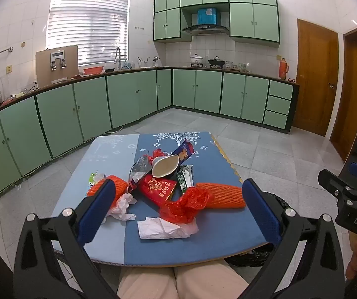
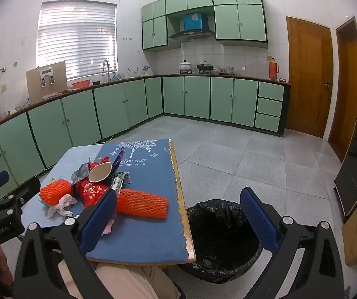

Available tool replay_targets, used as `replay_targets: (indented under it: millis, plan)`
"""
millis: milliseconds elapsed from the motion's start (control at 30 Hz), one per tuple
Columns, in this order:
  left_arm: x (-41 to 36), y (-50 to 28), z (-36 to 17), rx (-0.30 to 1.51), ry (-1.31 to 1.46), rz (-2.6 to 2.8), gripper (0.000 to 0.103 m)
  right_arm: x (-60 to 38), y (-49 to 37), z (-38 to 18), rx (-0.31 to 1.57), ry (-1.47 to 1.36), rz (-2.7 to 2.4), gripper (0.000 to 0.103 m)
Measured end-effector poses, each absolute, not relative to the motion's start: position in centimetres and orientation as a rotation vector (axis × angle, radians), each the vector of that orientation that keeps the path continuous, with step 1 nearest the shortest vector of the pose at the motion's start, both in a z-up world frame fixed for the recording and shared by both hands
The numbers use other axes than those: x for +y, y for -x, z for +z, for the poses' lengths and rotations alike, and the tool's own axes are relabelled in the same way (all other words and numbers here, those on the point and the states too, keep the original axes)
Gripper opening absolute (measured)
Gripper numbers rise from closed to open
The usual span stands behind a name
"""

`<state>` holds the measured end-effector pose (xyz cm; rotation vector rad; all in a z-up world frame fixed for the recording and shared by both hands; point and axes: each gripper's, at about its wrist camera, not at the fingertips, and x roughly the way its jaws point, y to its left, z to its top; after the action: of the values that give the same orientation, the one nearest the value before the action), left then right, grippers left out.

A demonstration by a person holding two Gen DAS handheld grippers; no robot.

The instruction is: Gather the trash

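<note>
Left gripper [image 1: 178, 209]: jaws spread wide, nothing between the blue pads [image 1: 98, 209], nothing touched. Hovering over the near edge of the table [image 1: 133, 254], tilted slightly downward toward the litter. Right gripper [image 2: 178, 216]: likewise wide open and empty, hanging over the table's right edge, with its left pad above the blue tablecloth [image 2: 148, 239] and its right pad above the bin [image 2: 218, 261].

Just beyond the left gripper, trash heaped mid-table: a white tissue [image 1: 163, 229] nearest, lying flat close to the front edge; a crumpled red net [image 1: 185, 204] touching it; a long orange foam net [image 1: 223, 195] stretched toward the right edge; a second orange foam net [image 1: 103, 186] on the left, partly behind the left pad; a crumpled white tissue [image 1: 123, 205] beside it. Farther in: a red packet [image 1: 157, 186], a green sachet [image 1: 182, 180], a silvery wrapper [image 1: 138, 169], a tipped white paper cup [image 1: 164, 165] with its mouth facing the camera, and a blue snack bag [image 1: 184, 149] behind it.

Clear cloth at the far end of the table and along the scalloped right edge. Bin lined with a black bag, standing on the floor tight against the table's right front corner, mouth open. Wide bare tiled floor [image 2: 228, 154] beyond, green cabinets [image 2: 118, 107] well apart along the walls. Person's knees [image 1: 178, 284] under the near edge.
</note>
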<state>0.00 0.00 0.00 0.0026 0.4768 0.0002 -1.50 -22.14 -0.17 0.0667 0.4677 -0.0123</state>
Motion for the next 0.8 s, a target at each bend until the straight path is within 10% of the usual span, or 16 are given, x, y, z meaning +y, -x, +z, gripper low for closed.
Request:
replay_targets:
  millis: [800]
  plan:
    - [0.02, 0.01, 0.01, 0.474, 0.003, -0.002, 0.098, -22.16, 1.39, -0.15, 0.471, -0.066, -0.011, 0.097]
